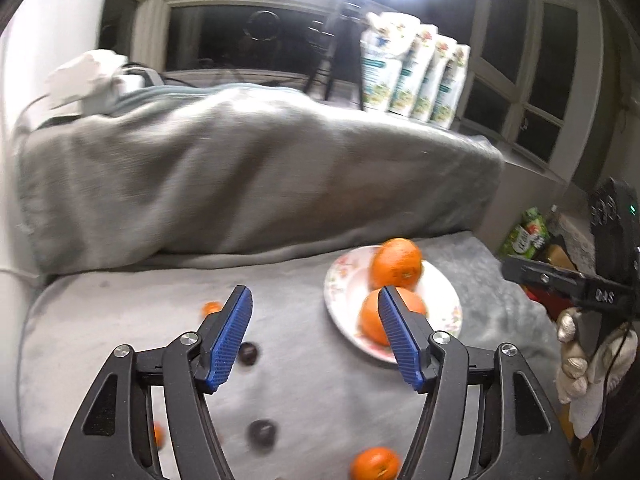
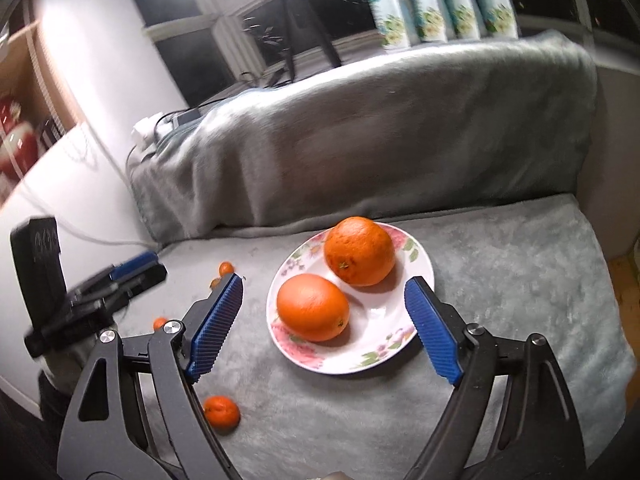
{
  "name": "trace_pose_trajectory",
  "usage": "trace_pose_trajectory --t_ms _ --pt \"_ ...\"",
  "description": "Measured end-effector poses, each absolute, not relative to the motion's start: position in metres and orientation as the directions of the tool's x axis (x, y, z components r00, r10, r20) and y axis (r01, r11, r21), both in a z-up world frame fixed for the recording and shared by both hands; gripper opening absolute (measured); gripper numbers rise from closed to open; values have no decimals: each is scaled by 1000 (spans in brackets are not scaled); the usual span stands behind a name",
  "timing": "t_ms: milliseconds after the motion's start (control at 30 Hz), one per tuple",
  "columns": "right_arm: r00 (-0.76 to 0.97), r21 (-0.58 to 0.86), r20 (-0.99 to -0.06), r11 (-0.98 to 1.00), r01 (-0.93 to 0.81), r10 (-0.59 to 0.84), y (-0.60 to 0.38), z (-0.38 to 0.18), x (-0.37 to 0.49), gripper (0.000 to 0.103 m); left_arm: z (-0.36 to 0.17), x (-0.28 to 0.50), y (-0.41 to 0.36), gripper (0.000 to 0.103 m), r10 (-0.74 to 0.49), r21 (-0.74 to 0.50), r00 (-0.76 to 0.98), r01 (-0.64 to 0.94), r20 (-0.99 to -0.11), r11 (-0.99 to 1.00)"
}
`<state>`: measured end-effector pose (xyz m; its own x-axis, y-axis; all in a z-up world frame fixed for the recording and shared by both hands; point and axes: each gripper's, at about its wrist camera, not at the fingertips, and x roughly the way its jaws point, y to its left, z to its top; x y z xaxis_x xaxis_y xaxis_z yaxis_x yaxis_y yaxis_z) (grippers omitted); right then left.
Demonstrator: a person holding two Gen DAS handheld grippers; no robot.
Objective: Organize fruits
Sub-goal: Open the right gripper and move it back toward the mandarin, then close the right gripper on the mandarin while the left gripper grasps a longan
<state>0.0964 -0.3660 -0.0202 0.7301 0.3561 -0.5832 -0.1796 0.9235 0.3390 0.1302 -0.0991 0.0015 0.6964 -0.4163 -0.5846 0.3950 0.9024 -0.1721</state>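
Two oranges sit on the flowered plate (image 1: 338, 280) in the left wrist view, the near orange (image 1: 370, 320) partly behind the right-hand pad and the far orange (image 1: 396, 264) beyond it, both up and to the right of the left gripper (image 1: 316, 334), whose jaws stand spread with nothing between them. Loose fruit lies on the grey blanket (image 1: 300, 400) closer in: a dark plum (image 1: 262, 434) almost straight below the gap, another plum (image 1: 248, 354) beside the left pad, a small mandarin (image 1: 376, 465) low to the right, and a tiny orange fruit (image 1: 210, 308) off to the left. These seem the left hand's nearer pickings. All are round, so no long axis matters. In the right wrist view, the right gripper (image 2: 324, 328) is spread wide and empty, the plate (image 2: 416, 276) lying straight ahead between its pads; the near orange (image 2: 313, 307) is slightly oval, longer side to side, and the far orange (image 2: 359, 251) shows its stem end facing down-left. A mandarin (image 2: 221, 411) lies low left, near that pad, so I judge the right hand nearer to the plate.
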Motion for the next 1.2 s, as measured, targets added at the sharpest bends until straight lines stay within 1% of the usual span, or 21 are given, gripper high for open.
trace_pose_trajectory --t_ms 100,400,533,667,800,833,900,1000,1067,1200 --pt "746 299 -569 932 -206 347 -356 -20 88 91 -1 124 -78 65 -379 -167 722 349 -578 922" --pt "726 235 -581 930 -282 368 -317 -27 64 91 -21 118 -22 65 -289 -174 749 231 -596 957" --pt "698 199 -610 925 -323 375 -296 -35 55 91 -33 118 -8 65 -280 -190 741 206 -611 960" --pt "659 202 -630 906 -371 410 -280 -44 48 91 -47 113 -1 65 -276 -198 727 194 -629 961" --pt "630 188 -650 892 -410 426 -265 -53 44 91 -60 105 0 59 -277 -199 712 193 -646 961" --pt "623 188 -653 889 -418 431 -261 -56 43 90 -63 103 0 57 -281 -203 708 195 -648 960" --pt "606 197 -660 881 -430 444 -256 -60 42 85 -68 100 -1 48 -292 -207 698 206 -654 956" --pt "575 210 -677 870 -447 459 -248 -69 42 79 -73 95 -5 45 -302 -206 687 221 -661 953" --pt "559 203 -690 864 -460 460 -242 -75 41 76 -76 93 -9 39 -316 -212 676 235 -666 949" --pt "534 187 -708 852 -489 462 -230 -82 38 71 -85 91 -21 37 -323 -192 655 266 -683 945"
